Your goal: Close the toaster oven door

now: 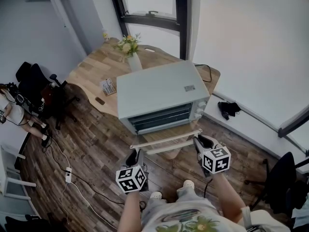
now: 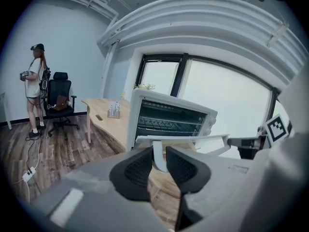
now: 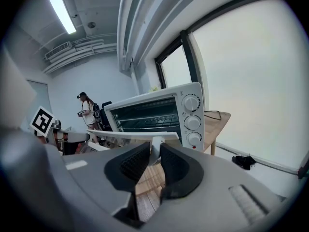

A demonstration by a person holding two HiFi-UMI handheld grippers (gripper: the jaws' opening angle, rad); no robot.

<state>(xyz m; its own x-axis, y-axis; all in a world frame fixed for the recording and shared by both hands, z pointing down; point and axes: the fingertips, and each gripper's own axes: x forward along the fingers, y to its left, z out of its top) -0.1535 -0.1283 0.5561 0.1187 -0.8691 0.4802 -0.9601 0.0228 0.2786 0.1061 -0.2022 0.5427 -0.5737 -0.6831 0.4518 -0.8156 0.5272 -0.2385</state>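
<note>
Nearest, the left gripper (image 2: pixel 159 154) has its dark ribbed pads drawn in narrow on the left end arm of the white door handle (image 1: pixel 169 147). The arm stands between the pads and meets both of them. The right gripper (image 3: pixel 155 152) pinches the handle's right end arm in the same way, with its jaws close together on the white bar. Both grippers sit level with each other, just below the near edge of the table (image 1: pixel 91 76), and the person's forearms reach in from below.

The handle hangs under the free edge of the door (image 1: pixel 166 138). The door is dropped open and lies roughly flat, sticking out past the table's near edge. Behind it the toaster oven (image 1: pixel 159 88) stands at the near right corner of the table. Its cavity is open and shows wire racks, and three knobs (image 3: pixel 192 122) run down its right front.

A small pale rack (image 1: pixel 108 86) sits to the left of the oven, with a small dark item (image 1: pixel 100 101) by the near left edge. A black cable (image 1: pixel 207 71) lies at the right edge. A vase of flowers (image 1: pixel 131 52) stands behind the oven towards the far edge, below the window (image 1: pixel 149 4).

Off the table, on the wooden floor at the left, are a black office chair (image 1: pixel 36 88) and a standing person (image 2: pixel 35 88).
</note>
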